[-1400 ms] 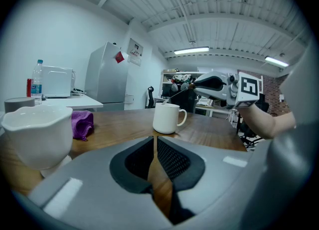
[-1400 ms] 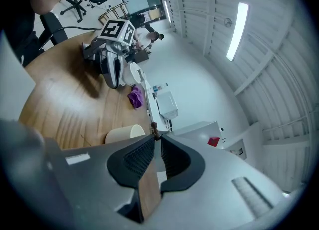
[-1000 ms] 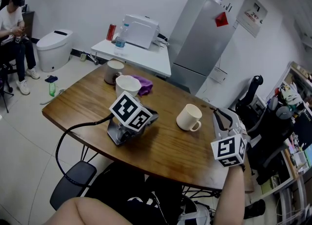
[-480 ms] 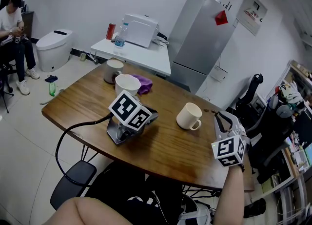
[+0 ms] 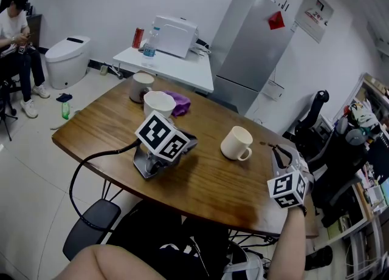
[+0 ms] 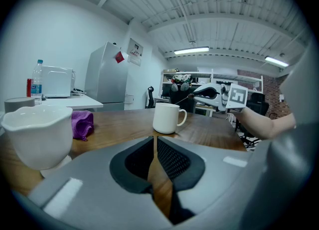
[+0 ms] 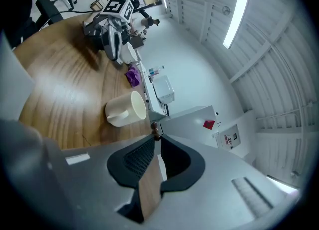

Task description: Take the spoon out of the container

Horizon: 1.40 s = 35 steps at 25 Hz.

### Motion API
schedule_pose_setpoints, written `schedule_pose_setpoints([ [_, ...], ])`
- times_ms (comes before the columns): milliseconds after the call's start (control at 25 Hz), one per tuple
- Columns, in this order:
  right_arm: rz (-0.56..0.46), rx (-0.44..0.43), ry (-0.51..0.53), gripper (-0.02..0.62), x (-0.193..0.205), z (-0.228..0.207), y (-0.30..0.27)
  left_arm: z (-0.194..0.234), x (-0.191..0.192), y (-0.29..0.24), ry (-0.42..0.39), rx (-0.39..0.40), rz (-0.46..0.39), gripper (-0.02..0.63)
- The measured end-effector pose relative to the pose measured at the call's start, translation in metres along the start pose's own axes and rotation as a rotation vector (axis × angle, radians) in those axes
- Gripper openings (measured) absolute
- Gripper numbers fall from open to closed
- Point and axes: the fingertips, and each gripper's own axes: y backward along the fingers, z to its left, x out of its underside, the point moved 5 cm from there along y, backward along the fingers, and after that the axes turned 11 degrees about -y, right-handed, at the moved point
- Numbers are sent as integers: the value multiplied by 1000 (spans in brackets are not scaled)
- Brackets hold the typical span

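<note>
The right gripper (image 7: pixel 155 140) hangs over the near right edge of the wooden tabletop (image 5: pixel 213 181). Its fingers are closed on the thin spoon (image 7: pixel 155 132), which pokes out past their tips, clear of the white mug (image 5: pixel 236 144) just to its left. The left gripper (image 6: pixel 154 141) rests on the tabletop, its fingers together with nothing between them. Farther back stand a white bowl (image 5: pixel 159 105), a purple cloth (image 5: pixel 180 104) and a grey cup (image 5: pixel 141 87).

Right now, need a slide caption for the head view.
Right hand-held gripper holds the spoon clear of the white mug; left hand-held gripper rests on the wooden table.
</note>
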Motion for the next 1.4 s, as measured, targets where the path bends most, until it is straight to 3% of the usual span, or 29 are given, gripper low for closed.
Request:
schedule_pose_setpoints([
  [200, 60, -1, 12, 48, 23, -1, -2, 0, 0, 0, 0, -1, 1, 21],
  [480, 183, -52, 118, 48, 53, 4, -5, 0, 0, 1, 0, -1, 0, 21],
  [760, 273, -133, 352, 48, 65, 13, -6, -1, -1, 1, 0, 0, 0, 21],
  [1120, 281, -296, 677, 46, 62, 42, -3, -1, -1, 0, 0, -1, 0, 21],
  [1400, 303, -435, 849, 46, 63, 65, -3, -1, -1, 1, 0, 0, -1, 21],
])
